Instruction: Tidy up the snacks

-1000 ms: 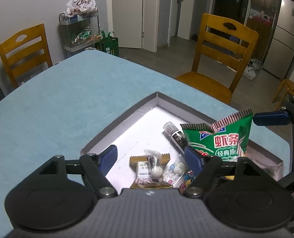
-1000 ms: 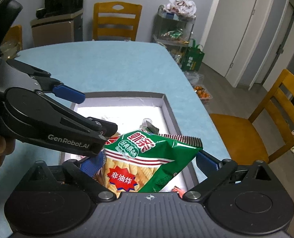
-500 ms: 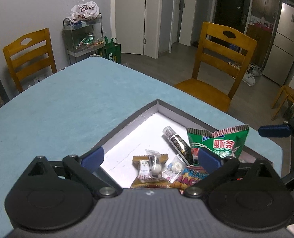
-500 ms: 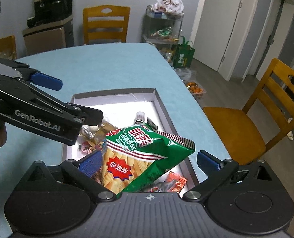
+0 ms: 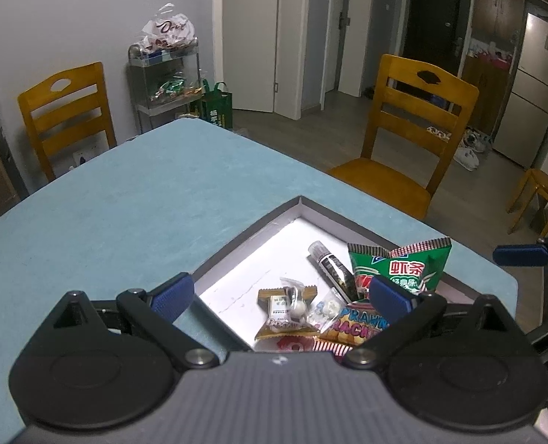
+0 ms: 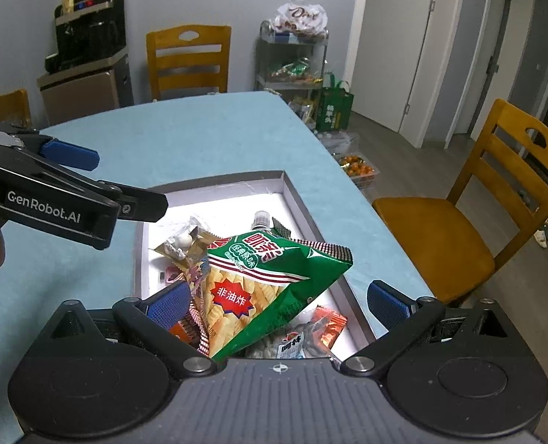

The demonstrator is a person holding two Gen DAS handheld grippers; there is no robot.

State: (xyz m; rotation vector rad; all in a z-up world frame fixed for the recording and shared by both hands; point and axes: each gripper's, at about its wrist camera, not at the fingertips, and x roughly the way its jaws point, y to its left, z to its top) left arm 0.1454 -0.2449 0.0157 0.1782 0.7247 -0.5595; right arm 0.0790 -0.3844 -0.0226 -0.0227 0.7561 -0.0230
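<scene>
A shallow grey box [image 5: 259, 226] with a white floor sits on the blue table and also shows in the right wrist view [image 6: 292, 188]. In it lie a green shrimp-chip bag [image 6: 270, 281], also seen in the left wrist view [image 5: 403, 266], a dark tube [image 5: 331, 264], small wrapped candies [image 5: 288, 303] and an orange prawn-cracker pack [image 5: 359, 323]. My left gripper [image 5: 279, 296] is open and empty above the box's near corner. My right gripper [image 6: 279, 301] is open over the green bag, not holding it. The left gripper [image 6: 70, 192] shows in the right wrist view.
The blue table [image 5: 126, 199] stretches away on the left. Wooden chairs [image 5: 411, 125] stand around it. A metal shelf with snack bags [image 5: 166, 74] stands by the wall. The table edge [image 6: 333, 159] runs close to the box on the right.
Both grippers have pulled back and up from the box. The green bag, earlier between the right fingers, now rests in the box. The left gripper's fingers have spread wider.
</scene>
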